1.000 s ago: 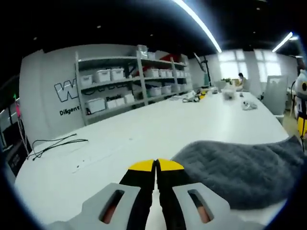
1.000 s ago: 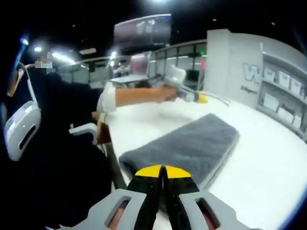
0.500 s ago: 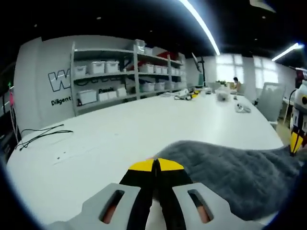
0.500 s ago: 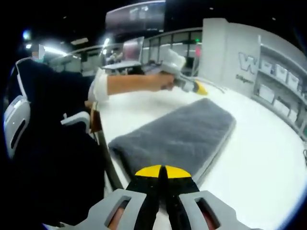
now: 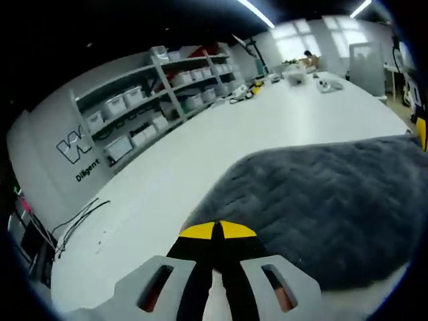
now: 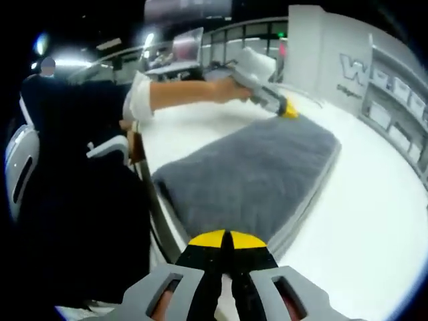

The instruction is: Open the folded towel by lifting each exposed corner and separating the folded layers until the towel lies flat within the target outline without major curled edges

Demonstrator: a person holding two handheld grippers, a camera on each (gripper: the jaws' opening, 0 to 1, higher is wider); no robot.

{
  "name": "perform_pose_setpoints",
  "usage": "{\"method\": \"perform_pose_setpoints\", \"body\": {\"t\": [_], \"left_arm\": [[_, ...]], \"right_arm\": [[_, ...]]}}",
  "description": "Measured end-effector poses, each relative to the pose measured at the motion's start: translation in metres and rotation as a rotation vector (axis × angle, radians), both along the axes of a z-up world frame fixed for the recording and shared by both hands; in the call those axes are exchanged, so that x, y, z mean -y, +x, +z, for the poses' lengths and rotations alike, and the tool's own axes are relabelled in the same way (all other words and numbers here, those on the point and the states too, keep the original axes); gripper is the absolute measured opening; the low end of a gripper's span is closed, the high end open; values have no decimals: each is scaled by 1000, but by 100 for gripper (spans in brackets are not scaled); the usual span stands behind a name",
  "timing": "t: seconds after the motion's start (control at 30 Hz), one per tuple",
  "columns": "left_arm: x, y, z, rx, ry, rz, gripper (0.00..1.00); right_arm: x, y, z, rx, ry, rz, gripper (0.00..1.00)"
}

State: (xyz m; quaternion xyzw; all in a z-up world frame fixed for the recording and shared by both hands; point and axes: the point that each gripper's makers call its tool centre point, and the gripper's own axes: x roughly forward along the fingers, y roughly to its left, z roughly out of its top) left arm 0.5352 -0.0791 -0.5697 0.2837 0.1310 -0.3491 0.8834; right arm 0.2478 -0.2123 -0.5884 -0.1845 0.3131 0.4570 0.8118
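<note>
Left claw point(image 5: 217, 231) has reached the towel's point(image 5: 321, 207) edge.

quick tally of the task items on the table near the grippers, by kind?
Grey folded towel: 1
Grippers: 2, the left gripper and the right gripper, both with jaws together at the towel's edges
Total: 3

The counter point(image 5: 221, 127) lies open and bare past the towel point(image 5: 321, 207) toward the shelves point(image 5: 160, 93); a cable point(image 5: 77, 224) (thin, black) crosses its far left edge.
</note>
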Motion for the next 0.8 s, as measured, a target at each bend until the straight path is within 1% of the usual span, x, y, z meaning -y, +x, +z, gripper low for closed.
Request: {"method": "perform_pose_setpoints", "body": {"t": [0.07, 0.13, 0.27, 0.3, 0.37, 0.4, 0.43, 0.53, 0.6, 0.7, 0.73, 0.77, 0.8], "left_arm": [[-3, 2, -3, -5, 9, -7, 1], [-4, 4, -6, -12, 6, -9, 1], [-2, 14, -6, -13, -9, -10, 1], [-1, 15, -5, -11, -9, -7, 1], [-1, 16, -3, 2, 3, -7, 1], [3, 7, -1, 9, 4, -2, 1], [3, 6, 1, 14, 1, -2, 1], [1, 4, 9, 33, -6, -3, 1], [-2, 4, 17, 39, -30, 2, 1], [-8, 6, 28, 19, -57, 5, 1], [-5, -2, 26, 6, -71, 8, 1], [-5, -7, 25, -19, -84, 9, 1], [-5, -16, 24, -43, -95, 12, 1]], "right_arm": [[1, -2, -3, -36, 10, -19, 0], [1, 0, -3, -48, 12, -40, 0], [1, -2, -5, -56, -1, -42, 0], [1, -2, -4, -54, -2, -40, 0], [2, -2, -3, -28, -1, -20, 0], [2, -2, -2, -29, 6, -18, 0], [2, -2, -1, -28, 14, -17, 0], [4, 3, 10, -5, 67, -34, 0], [4, 4, 16, 14, 90, -39, 0], [4, 7, 19, 20, 105, -60, 0], [7, 12, 20, 30, 110, -84, 0], [8, 16, 21, 21, 130, -125, 0], [9, 18, 23, 13, 146, -147, 0]]}}
